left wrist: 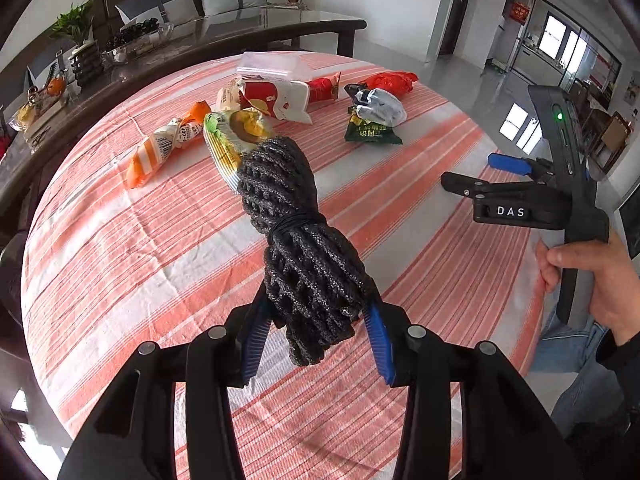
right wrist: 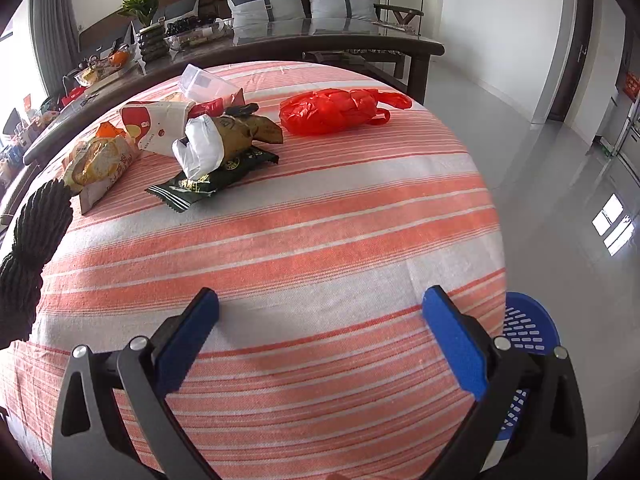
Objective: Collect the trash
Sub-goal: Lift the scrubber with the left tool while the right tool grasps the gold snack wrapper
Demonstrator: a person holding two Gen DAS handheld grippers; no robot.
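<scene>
My left gripper (left wrist: 316, 320) is shut on a black foam net bundle (left wrist: 296, 232), tied in the middle, held above the striped table (left wrist: 120, 264). The bundle also shows at the left edge of the right wrist view (right wrist: 36, 232). My right gripper (right wrist: 320, 316) is open and empty above the table's near part; it also shows in the left wrist view (left wrist: 472, 176). Wrappers lie at the far side: an orange-white one (left wrist: 164, 144), a yellow-green one (left wrist: 232, 136), a red-white bag (left wrist: 276, 100), a dark green packet (right wrist: 212, 180), a white bag (right wrist: 200, 148) and a red plastic bag (right wrist: 336, 110).
A blue perforated basket (right wrist: 528, 332) stands on the floor at the table's right edge. A clear plastic box (right wrist: 204, 82) lies at the far edge. A dark long table (right wrist: 280, 44) with bowls and a plant stands behind, then a sofa.
</scene>
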